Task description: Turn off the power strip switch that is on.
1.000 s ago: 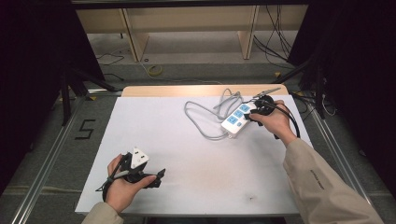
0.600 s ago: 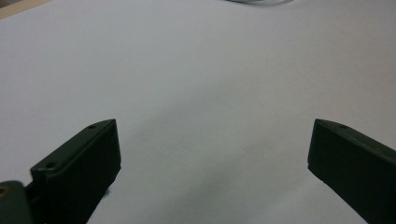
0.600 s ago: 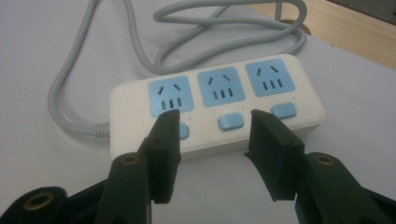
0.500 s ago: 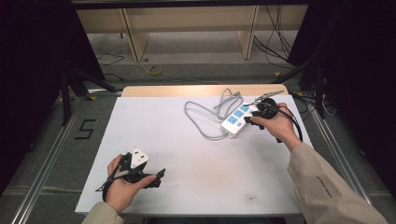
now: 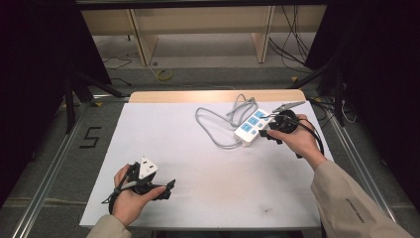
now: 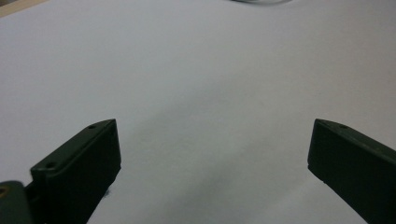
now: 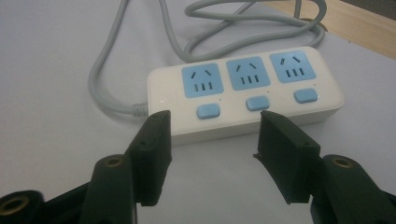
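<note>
A white power strip [image 5: 252, 126] [image 7: 243, 95] with three blue sockets and three blue switches lies at the table's back right, its grey cable [image 5: 218, 121] [image 7: 140, 42] looped to its left and behind. My right gripper [image 5: 264, 133] [image 7: 212, 128] stands open right at the strip's near side, jaws apart with nothing between them, their tips at the strip's edge. At the front left, my left gripper [image 5: 168, 188] [image 6: 210, 149] rests open low over bare white table, jaws wide apart.
The white table top [image 5: 198, 168] has a wooden strip [image 5: 198, 95] along its far edge. Beyond it is a floor with cables and wooden shelf legs. A black "5" mark [image 5: 90, 137] is on the floor at the left.
My right gripper has shifted slightly toward the near side of the power strip. The left hand and its gripper have stayed put.
</note>
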Demonstrator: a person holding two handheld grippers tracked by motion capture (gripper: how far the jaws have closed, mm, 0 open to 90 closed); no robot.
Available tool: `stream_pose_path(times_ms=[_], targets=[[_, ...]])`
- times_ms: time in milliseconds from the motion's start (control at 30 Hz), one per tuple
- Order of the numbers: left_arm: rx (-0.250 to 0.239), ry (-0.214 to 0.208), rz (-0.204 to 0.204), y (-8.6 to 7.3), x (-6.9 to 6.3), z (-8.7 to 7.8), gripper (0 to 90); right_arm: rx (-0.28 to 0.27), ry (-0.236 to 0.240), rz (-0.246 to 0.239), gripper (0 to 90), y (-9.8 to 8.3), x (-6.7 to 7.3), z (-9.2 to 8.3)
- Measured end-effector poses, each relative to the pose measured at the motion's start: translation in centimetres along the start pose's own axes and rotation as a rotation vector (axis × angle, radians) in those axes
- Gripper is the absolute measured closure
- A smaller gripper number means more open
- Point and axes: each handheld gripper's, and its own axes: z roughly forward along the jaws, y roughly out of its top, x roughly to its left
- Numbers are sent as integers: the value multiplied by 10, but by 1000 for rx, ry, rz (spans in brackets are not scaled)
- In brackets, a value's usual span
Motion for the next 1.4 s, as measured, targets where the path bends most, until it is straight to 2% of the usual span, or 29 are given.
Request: stream_pose_path(times_ms=[467, 800, 900, 1200, 1400], targets=[[1, -1, -6, -1, 0, 0, 22, -31, 35, 8, 380, -19, 14, -15], [4, -1, -7, 0, 0, 0, 22, -68, 74, 7, 333, -40, 27, -34], [4, -1, -7, 0, 0, 0, 22, -70, 97, 9, 327, -48, 31, -39], [10, -4, -3, -1, -1, 1, 22, -96, 104, 5, 324, -72, 41, -50], [13, -5, -5, -1, 0, 1, 22, -126, 113, 28, 323, -90, 46, -56]])
